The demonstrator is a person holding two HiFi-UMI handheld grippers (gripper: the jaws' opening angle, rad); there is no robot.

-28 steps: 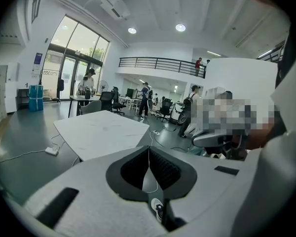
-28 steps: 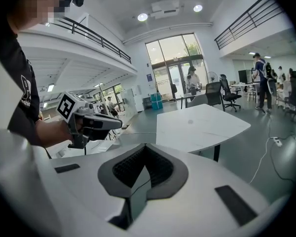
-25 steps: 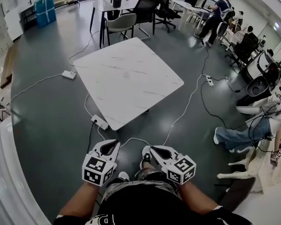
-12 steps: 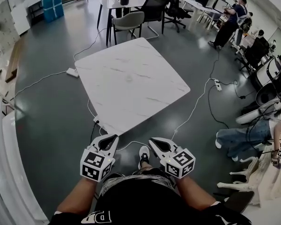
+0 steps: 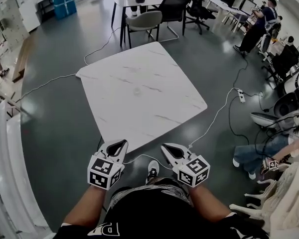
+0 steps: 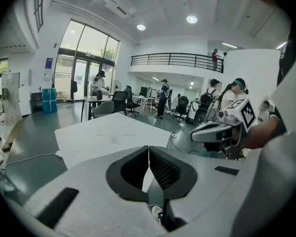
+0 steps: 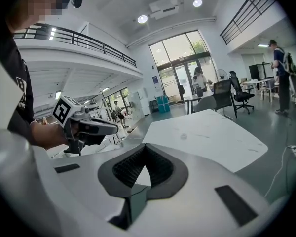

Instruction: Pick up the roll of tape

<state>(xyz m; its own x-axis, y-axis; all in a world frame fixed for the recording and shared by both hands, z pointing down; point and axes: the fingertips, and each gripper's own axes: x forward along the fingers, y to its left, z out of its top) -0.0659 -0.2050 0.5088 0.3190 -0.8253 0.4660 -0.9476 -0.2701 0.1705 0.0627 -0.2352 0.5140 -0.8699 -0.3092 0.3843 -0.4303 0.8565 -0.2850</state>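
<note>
The square bench (image 5: pixel 139 63) has a smooth white top veined with grey like marble, with rounded corners, and stands on a dark grey, slightly glossy floor (image 5: pixel 60 133). Near the middle of the top lies 1 small, pale, roundish spot (image 5: pixel 138 90), seen as a faint smudge from the left gripper view (image 6: pixel 113 140) and the right gripper view (image 7: pixel 183 136). It is too small to tell whether it is the roll of tape, and neither its axis nor its facing can be read. The left claw (image 5: pixel 122 143) is a white moulded plastic shell with black ribbed pads, and in its own view (image 6: pixel 148 148) the 2 pads meet in a thin line with nothing between them. The right claw (image 5: pixel 164 145) is of the same make and, in its own view (image 7: pixel 145 146), is closed too, tips touching and empty. Each carries a white cube (image 5: pixel 103 172) printed with black square markers. Both claws point toward the bench, side by side by its nearest corner and well apart from the spot. A thin white cable (image 5: pixel 214 116) snakes across the floor off the bench's right edge.
</note>
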